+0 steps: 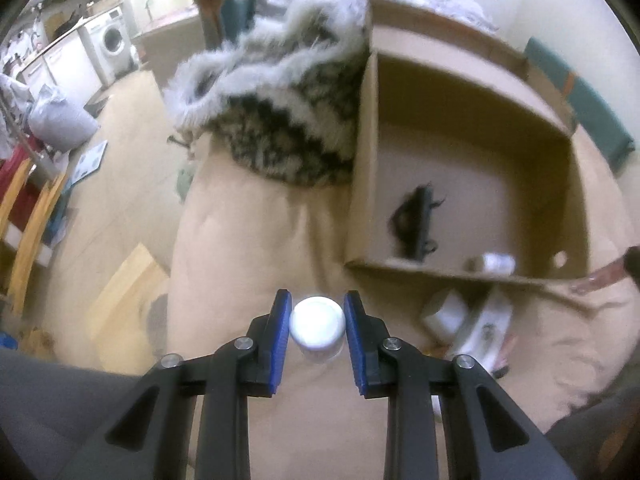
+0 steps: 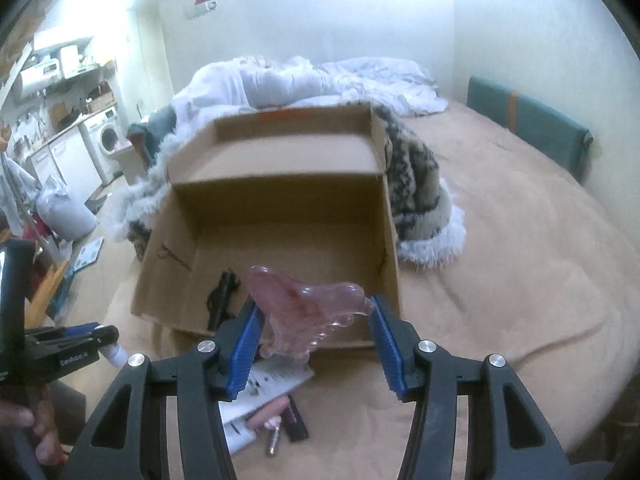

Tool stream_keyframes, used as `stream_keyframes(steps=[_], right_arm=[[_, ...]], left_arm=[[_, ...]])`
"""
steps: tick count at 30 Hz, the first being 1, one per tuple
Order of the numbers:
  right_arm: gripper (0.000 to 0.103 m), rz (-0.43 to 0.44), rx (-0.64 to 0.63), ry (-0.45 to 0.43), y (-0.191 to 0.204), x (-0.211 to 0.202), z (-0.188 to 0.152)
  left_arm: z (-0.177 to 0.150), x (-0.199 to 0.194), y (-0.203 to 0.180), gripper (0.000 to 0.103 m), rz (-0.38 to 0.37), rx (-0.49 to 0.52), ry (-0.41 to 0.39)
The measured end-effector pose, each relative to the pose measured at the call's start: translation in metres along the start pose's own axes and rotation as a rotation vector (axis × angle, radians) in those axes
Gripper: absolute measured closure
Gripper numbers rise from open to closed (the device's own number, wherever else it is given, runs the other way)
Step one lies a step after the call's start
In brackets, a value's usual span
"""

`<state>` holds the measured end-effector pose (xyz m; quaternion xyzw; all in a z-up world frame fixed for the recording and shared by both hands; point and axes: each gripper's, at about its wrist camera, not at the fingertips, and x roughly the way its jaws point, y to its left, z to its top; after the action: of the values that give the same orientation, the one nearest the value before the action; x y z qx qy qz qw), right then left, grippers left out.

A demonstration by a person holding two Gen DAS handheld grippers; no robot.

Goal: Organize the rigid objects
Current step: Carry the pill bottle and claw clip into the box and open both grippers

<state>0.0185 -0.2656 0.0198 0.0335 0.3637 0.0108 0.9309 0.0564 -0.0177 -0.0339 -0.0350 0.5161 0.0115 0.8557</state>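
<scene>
My left gripper (image 1: pixel 317 322) is shut on a small white-capped bottle (image 1: pixel 317 320) and holds it above the tan bedspread, left of the open cardboard box (image 1: pixel 460 128). A black object (image 1: pixel 416 226) and a white item (image 1: pixel 498 263) lie inside the box. My right gripper (image 2: pixel 316 328) is shut on a pink translucent foot-shaped tool (image 2: pixel 304 304) and holds it over the near wall of the box (image 2: pixel 280 208). The black object (image 2: pixel 222 296) lies in the box below it. The left gripper (image 2: pixel 80 340) shows at the left edge of the right wrist view.
Papers and small items (image 2: pixel 264 404) lie on the bed in front of the box. A furry black-and-white blanket (image 1: pixel 280 92) lies beside the box. White bedding (image 2: pixel 320 80) is piled behind. A teal headboard (image 2: pixel 528 124) lines the wall. The floor and washing machine (image 1: pixel 110 40) are to the left.
</scene>
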Motion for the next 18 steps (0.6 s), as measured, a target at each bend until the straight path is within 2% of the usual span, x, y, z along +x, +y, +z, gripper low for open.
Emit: stream_keyframes(steps=[6, 10, 14, 18], right_arm=[[0.047, 0.011, 0.004, -0.028, 0.000, 0.001, 0.030], [0.047, 0.021, 0.017, -0.043, -0.001, 0.005, 0.048], [0.047, 0.030, 0.002, -0.050, -0.001, 0.015, 0.061], [0.047, 0.035, -0.008, -0.036, -0.001, 0.032, 0.067]], left_arm=[[0.032, -0.033, -0.028, 0.079, -0.023, 0.101, -0.084], [0.057, -0.041, -0.041, 0.079, -0.030, 0.128, -0.112], [0.074, -0.042, -0.053, 0.079, -0.020, 0.152, -0.145], [0.087, -0.030, -0.063, 0.079, -0.016, 0.151, -0.134]])
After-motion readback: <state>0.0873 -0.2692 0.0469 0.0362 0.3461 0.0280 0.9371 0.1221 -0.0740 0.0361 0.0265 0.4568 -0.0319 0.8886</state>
